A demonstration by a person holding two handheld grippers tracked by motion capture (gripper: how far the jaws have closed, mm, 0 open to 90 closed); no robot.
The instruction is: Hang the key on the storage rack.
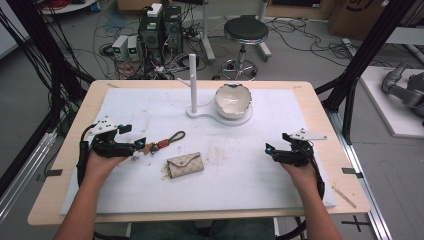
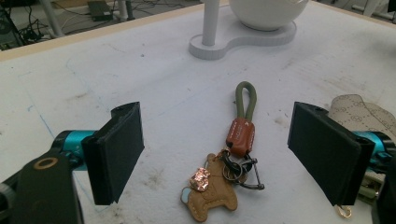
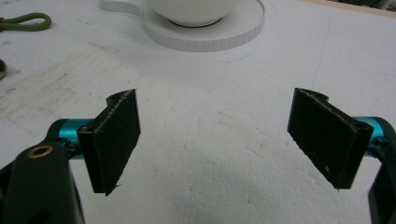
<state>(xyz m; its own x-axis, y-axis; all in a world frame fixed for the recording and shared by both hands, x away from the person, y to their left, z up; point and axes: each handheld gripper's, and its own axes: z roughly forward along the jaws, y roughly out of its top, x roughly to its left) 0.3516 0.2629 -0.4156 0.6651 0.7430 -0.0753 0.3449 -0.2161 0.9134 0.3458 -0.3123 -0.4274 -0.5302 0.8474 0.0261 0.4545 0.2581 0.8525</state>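
Observation:
A keychain [image 2: 233, 158] lies flat on the white mat: an olive cord loop, a brown leather sleeve, metal rings and a tan bear-shaped charm. In the high view the keychain [image 1: 162, 142] sits just right of my left gripper [image 1: 134, 145]. My left gripper [image 2: 217, 154] is open, its jaws wide on either side of the keychain without touching it. A beige patterned key pouch [image 1: 185, 165] lies near the mat's middle, and its edge [image 2: 359, 114] shows behind the right jaw. My right gripper [image 1: 270, 151] rests at the mat's right; my right gripper [image 3: 215, 140] is open over bare mat.
A white stand [image 1: 220, 114] with an upright post [image 1: 193, 82] and a white bowl [image 1: 232, 100] sits at the back centre of the mat. The wooden table edge [image 1: 200, 216] runs along the front. A stool [image 1: 245, 32] and cables lie beyond the table.

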